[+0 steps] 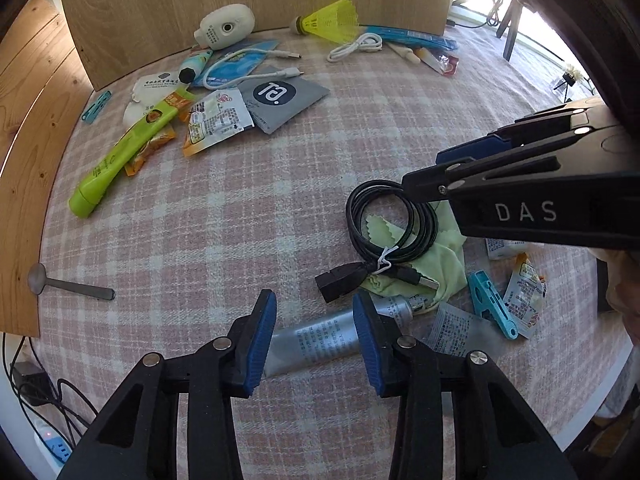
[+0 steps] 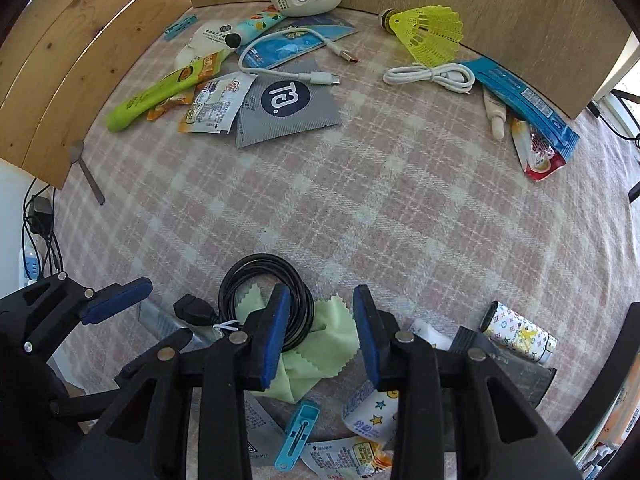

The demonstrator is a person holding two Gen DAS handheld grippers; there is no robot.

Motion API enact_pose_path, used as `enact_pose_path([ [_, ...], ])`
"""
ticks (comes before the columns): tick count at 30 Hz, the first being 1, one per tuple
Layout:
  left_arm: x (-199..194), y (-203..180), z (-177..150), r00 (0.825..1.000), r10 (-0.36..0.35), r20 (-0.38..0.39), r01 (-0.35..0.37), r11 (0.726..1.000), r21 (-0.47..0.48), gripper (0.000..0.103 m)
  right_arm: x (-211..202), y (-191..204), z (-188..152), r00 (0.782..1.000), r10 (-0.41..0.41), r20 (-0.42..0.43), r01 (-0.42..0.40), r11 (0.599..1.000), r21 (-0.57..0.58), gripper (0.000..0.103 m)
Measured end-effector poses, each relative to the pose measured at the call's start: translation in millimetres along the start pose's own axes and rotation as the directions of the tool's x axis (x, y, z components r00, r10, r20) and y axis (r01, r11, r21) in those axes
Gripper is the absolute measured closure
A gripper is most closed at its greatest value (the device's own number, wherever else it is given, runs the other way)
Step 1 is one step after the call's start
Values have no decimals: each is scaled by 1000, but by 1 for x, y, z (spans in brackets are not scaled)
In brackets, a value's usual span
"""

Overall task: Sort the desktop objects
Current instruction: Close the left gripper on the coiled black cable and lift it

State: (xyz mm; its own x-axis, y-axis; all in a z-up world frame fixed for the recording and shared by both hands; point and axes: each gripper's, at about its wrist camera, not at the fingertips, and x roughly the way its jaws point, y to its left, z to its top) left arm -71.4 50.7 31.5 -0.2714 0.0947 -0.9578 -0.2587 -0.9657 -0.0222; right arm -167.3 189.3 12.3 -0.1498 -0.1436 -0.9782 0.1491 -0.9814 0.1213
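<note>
Pointing steeply down, left gripper [image 1: 315, 334] straddles a crinkled silver tube [image 1: 320, 338] on the checked-cloth worktop [image 1: 248, 216], fingers parted, not pressing. Right gripper [image 2: 322, 334], likewise parted, hangs over a pale-green zigzag-edged cloth [image 2: 320, 344] beside the coiled black cable [image 2: 264, 280].

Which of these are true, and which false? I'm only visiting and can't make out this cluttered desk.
1. The black cable is coiled and tied with a white twist tie. True.
2. The yellow shuttlecock stands upright on its cork. False: it lies on its side.
3. The green cloth lies under part of the cable. True.
4. The left gripper holds a spoon. False: the spoon lies apart; a silver tube lies between the jaws.
</note>
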Motion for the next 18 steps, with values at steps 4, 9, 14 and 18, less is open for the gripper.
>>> enact_pose_path([
  [4, 6, 2, 5, 1000, -15, -6, 15, 1000, 1, 65, 10, 1, 2, 999, 18, -28, -18, 1000, -14, 70],
  [9, 12, 1, 10, 1000, -25, -10, 25, 1000, 12, 66, 12, 7, 8, 1000, -2, -26, 1, 999, -38, 76],
  [14, 15, 4, 15, 999, -48, 5, 48, 999, -8, 80, 11, 9, 14, 1000, -17, -11, 17, 999, -41, 90],
  [18, 14, 5, 18, 996, -89, 24, 90, 996, -30, 91, 9, 8, 16, 1000, 11, -11, -12, 1000, -18, 92],
])
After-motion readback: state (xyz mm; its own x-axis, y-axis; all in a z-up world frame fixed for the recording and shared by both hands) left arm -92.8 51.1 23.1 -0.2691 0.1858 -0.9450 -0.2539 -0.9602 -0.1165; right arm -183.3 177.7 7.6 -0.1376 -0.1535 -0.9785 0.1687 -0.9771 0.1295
